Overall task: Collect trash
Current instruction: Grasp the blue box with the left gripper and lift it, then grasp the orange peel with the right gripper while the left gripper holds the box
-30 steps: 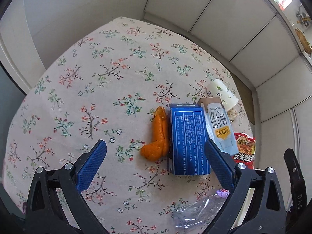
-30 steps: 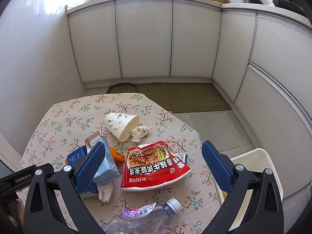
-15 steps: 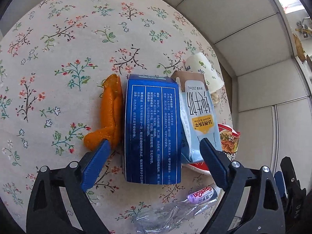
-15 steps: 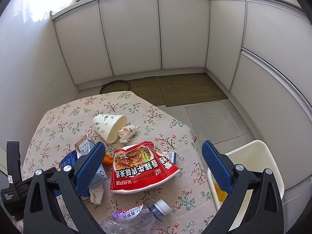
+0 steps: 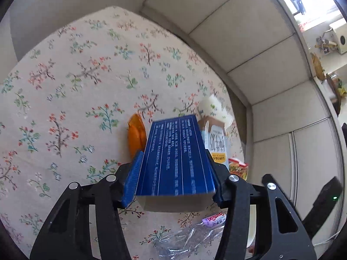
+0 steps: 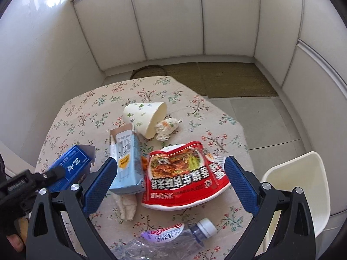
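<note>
My left gripper is shut on a dark blue carton and holds it tilted up off the floral tablecloth; the carton also shows in the right wrist view. My right gripper is open and empty above a red noodle-bowl lid and a light blue milk carton. An orange peel lies left of the blue carton. A tipped paper cup, a crumpled wrapper, a tissue and a crushed clear bottle lie on the table.
A white bin stands off the table's right edge. White cabinets and a brown floor mat lie beyond the table. The table's far left part bears only the cloth.
My left gripper closed on the blue carton and lifted its near end off the table. My right gripper moved lower and closer over the red lid, still open.
</note>
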Available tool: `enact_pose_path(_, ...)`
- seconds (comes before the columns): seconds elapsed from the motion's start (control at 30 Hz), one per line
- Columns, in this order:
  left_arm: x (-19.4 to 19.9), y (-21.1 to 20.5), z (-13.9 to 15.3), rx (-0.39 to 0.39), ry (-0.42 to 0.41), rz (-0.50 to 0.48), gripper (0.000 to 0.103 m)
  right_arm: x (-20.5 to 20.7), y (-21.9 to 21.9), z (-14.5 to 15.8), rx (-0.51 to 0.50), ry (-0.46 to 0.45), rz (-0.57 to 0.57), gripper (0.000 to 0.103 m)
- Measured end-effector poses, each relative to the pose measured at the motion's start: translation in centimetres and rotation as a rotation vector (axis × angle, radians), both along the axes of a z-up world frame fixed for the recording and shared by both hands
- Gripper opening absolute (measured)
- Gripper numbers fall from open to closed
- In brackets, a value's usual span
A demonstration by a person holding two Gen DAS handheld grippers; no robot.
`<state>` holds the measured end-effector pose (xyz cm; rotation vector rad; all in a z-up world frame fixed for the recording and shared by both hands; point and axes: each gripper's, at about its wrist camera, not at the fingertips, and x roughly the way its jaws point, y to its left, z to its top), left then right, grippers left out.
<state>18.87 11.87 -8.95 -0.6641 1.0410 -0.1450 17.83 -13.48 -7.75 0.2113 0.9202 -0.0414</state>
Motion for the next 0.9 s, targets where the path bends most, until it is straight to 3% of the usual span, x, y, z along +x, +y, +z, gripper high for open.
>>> enact_pose_path(0.27, -3.4, 4.9, 7.9, 0.010, -0.216, 0.117, 0.052, 0.8, 8.0, -1.0, 0.093, 0.084, 0.213, 0.096)
enact_pose_path(0.4, -4.9, 6.6, 11.0, 0.067, -0.303, 0.151, 0.052, 1.1, 12.6, -2.3, 0.043, 0.126, 0.300, 0.096)
enact_pose_path(0.63, -5.5, 7.8, 12.1, 0.085, -0.332, 0.159, 0.052, 3.4, 18.2, -6.5, -0.054, 0.201, 0.371, 0.094)
enact_pose_path(0.7, -5.3, 8.1, 11.8, 0.080, -0.317, 0.153, 0.052, 4.1, 18.7, -7.6, -0.067, 0.223, 0.389, 0.085)
enact_pose_path(0.8, -5.2, 8.6, 11.2, 0.063, -0.294, 0.152, 0.052, 4.9, 19.5, -9.5, -0.058, 0.290, 0.428, 0.051)
enact_pose_path(0.87, -5.1, 8.7, 11.0, 0.062, -0.290, 0.159, 0.052, 5.0, 19.5, -9.4, -0.074, 0.263, 0.437, 0.028)
enact_pose_path(0.9, -5.1, 8.8, 10.9, 0.066, -0.292, 0.163, 0.052, 5.0, 19.4, -9.4, -0.062, 0.267, 0.445, 0.027)
